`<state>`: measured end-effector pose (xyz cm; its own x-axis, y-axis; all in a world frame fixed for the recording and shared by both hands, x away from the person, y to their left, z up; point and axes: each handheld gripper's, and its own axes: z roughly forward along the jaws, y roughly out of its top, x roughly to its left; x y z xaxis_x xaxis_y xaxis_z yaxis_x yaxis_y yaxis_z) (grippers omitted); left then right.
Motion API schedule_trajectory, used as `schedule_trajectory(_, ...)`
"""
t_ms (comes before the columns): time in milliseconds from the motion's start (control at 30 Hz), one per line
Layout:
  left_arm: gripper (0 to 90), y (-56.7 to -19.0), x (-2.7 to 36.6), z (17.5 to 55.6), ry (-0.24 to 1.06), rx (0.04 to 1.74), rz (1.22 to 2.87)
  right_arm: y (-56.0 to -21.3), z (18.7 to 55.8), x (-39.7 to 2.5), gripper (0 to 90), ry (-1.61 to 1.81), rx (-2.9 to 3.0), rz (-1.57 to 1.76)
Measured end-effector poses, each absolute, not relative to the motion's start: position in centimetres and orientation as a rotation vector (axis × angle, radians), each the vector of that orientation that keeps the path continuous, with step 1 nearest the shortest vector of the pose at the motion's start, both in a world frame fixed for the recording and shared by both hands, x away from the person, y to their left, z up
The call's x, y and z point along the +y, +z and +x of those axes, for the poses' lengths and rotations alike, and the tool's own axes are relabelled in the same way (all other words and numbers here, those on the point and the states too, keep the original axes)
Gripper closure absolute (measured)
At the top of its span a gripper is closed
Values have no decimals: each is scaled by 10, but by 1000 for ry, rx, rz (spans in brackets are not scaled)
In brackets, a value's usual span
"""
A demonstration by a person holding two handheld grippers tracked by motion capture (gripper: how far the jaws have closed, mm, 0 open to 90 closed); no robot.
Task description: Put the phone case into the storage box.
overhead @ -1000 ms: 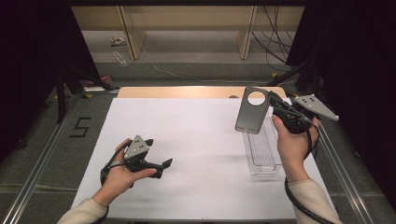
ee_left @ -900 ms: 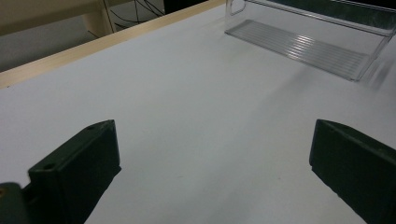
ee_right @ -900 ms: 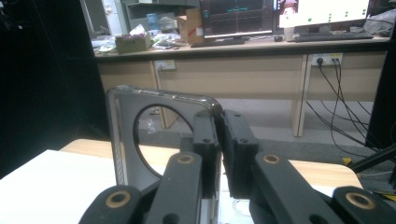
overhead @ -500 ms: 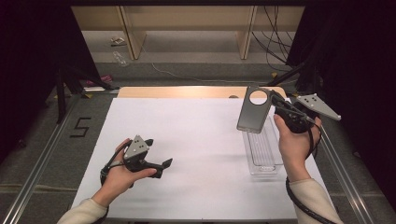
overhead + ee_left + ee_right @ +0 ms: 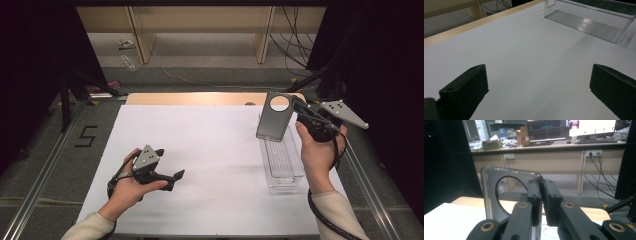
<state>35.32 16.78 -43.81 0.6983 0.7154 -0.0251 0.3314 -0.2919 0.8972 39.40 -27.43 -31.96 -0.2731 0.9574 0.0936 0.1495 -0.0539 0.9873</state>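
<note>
Surface: white table sheet (image 5: 210, 150), lit, with dark surroundings and desks behind.
Right gripper (image 5: 300, 111): clenched on the edge of a grey phone case (image 5: 274, 116); the case is held upright in the air above the far end of the clear tray (image 5: 285, 172).
Left gripper (image 5: 172, 179): jaws spread, nothing grasped, rested low on the sheet.
Progress: case is lifted; judged still to be lowered or set down, tray seen bare.

Black claws (image 5: 175, 176), grey plates, cream sleeves (image 5: 332, 212)
</note>
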Motion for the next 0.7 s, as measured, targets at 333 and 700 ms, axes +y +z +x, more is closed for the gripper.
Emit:
schedule_trajectory(333,12,-438,168,353,474,816,1892,-320,395,-276,848,1394,1490,1225)
schedule_trajectory(700,12,-438,168,353,474,816,1893,-320,396,-279,847,1383,1483,1222)
